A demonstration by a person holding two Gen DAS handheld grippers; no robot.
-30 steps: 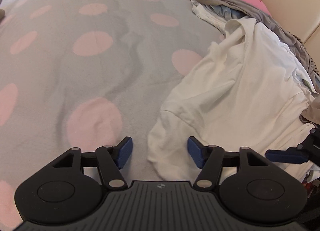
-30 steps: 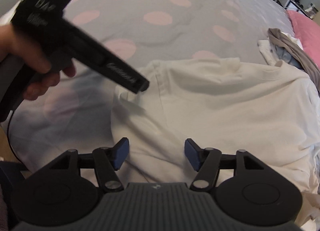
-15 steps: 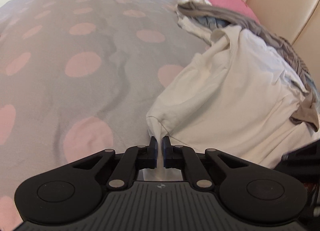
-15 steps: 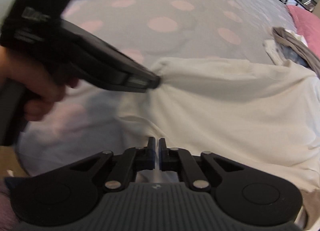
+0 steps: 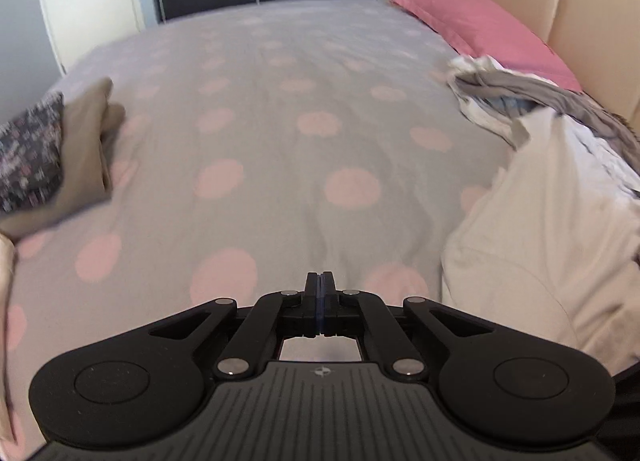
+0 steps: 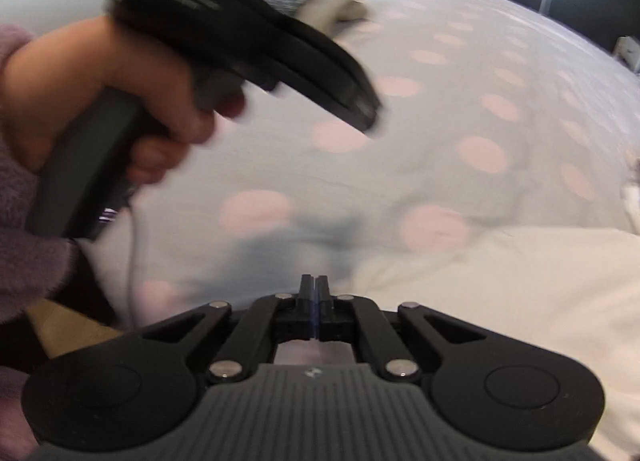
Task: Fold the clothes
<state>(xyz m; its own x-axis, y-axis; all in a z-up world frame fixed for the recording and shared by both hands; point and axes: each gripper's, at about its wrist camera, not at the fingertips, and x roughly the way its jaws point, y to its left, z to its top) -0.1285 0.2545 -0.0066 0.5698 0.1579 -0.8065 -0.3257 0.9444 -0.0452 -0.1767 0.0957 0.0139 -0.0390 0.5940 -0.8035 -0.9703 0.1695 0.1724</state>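
Note:
A white shirt [image 5: 540, 245] lies rumpled on the grey bedspread with pink dots [image 5: 280, 149], at the right of the left wrist view. My left gripper [image 5: 320, 275] is shut and hovers over bare bedspread, left of the shirt, with no cloth between its tips. From the right wrist view, the left gripper [image 6: 366, 119] is blurred, raised, and nothing hangs from it. My right gripper [image 6: 314, 280] is shut too. The shirt [image 6: 500, 301] has its near edge just right of that gripper's fingers, and no cloth shows between the tips.
A heap of clothes with a grey garment [image 5: 540, 97] sits by the beige headboard [image 5: 580, 1] and pink pillow [image 5: 480, 29]. Folded beige [image 5: 92, 133] and dark patterned [image 5: 28, 153] items lie at the left. A hand [image 6: 120, 101] in a purple sleeve [image 6: 24, 261] holds the left gripper.
Both grippers went from open to shut, pinching the shirt's edge half a second ago. Both have since risen and swung left, and the left one no longer has cloth.

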